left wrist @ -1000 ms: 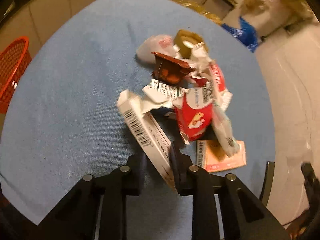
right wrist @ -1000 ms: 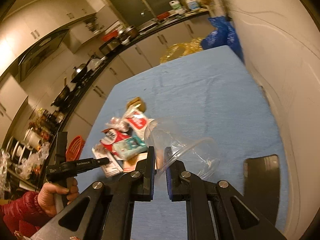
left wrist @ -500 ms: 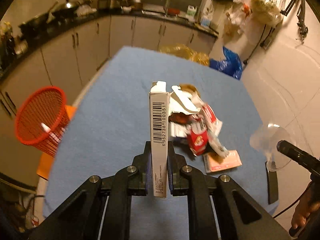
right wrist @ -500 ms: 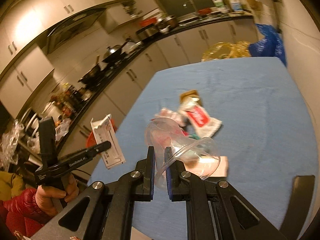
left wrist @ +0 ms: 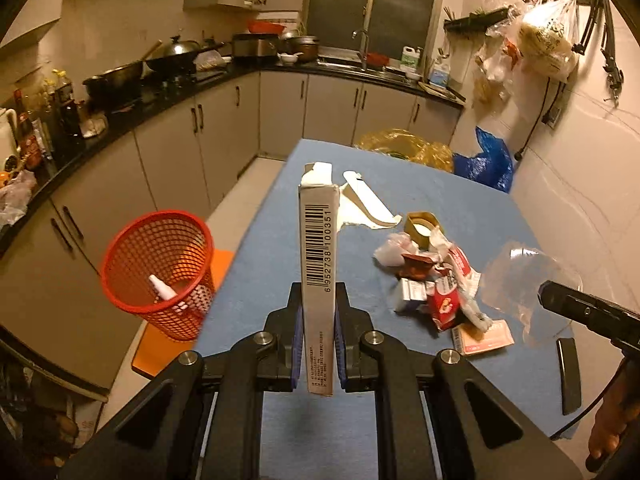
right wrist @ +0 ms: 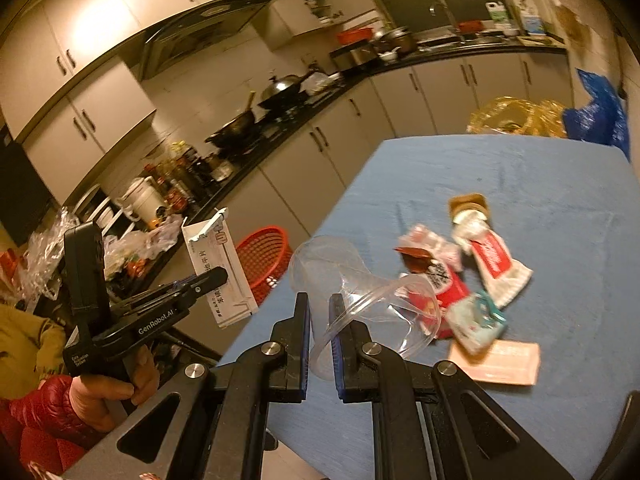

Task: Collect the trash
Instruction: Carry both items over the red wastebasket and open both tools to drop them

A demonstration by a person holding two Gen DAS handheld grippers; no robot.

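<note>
Carry-to-bin step, judged from the layout. The left gripper (left wrist: 318,344) has its fingers closed on a flat white carton (left wrist: 318,256), barcode edge facing the camera, held upright and clear of the blue tabletop (left wrist: 472,208). The right gripper (right wrist: 319,344) has its fingers pinched on the rim of a clear plastic cup (right wrist: 360,300), also lifted off the cloth. The red mesh bin (left wrist: 160,272) stands on the floor at centre left of the left-wrist frame, beside the tabletop's edge, with a small white bottle (left wrist: 162,288) already inside. Next move likely calls for swinging the carton left over the bin mouth and releasing; the cup would follow, travelling further across. The remaining wrapper pile (left wrist: 436,280) lies at centre right of that frame, still to be collected. The left view shows the bin's interior and open top; the right view shows only a slice of the bin (right wrist: 266,260) behind the carton (right wrist: 218,268), but reveals the left gripper (right wrist: 208,280) from the side, the hand (right wrist: 108,392) holding it, and the carton's broad printed face.
</note>
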